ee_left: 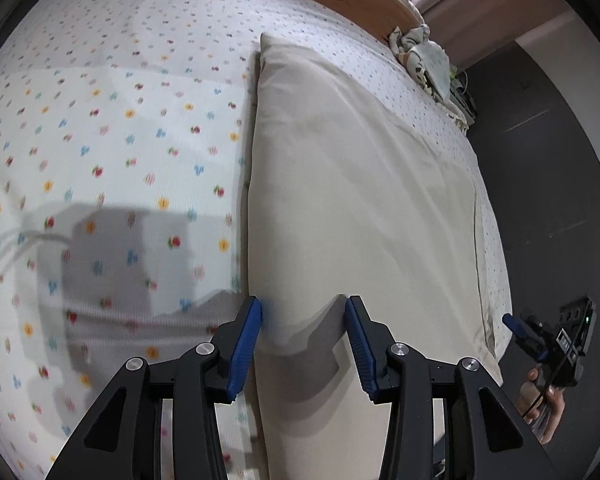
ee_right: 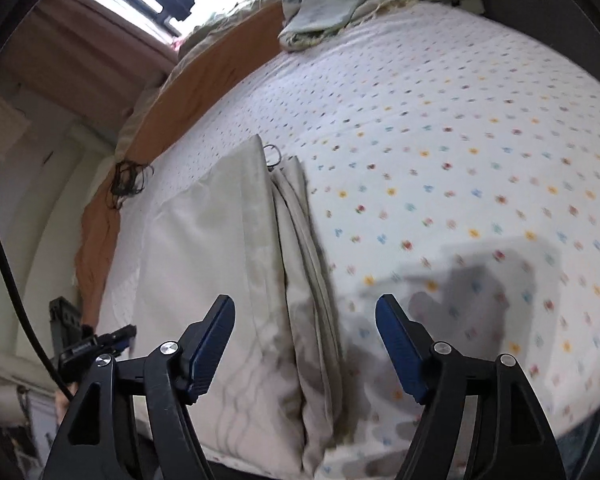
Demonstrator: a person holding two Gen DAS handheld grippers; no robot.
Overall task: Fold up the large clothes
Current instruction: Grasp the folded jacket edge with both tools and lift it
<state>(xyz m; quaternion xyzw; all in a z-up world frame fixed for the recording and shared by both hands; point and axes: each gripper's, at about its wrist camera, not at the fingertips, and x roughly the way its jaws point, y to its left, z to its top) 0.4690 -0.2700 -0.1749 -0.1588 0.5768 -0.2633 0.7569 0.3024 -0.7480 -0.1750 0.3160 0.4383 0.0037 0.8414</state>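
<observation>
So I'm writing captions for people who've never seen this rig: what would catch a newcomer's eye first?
Most striking is the long beige garment, folded into a strip running up the middle of the flower-dotted bedsheet. Next come the blue-padded open grippers in the foreground: the left gripper hovers over the garment's near end, and the right gripper straddles its layered edge. A crumpled pale cloth lies at the bed's far end.

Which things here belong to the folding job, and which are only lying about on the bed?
For the job:
- beige garment, lying long and flat on the bed
- left gripper, open over its near end
- right gripper, open above its folded edge

Only lying about:
- crumpled patterned cloth at the far edge
- flowered bedsheet
- orange headboard
</observation>
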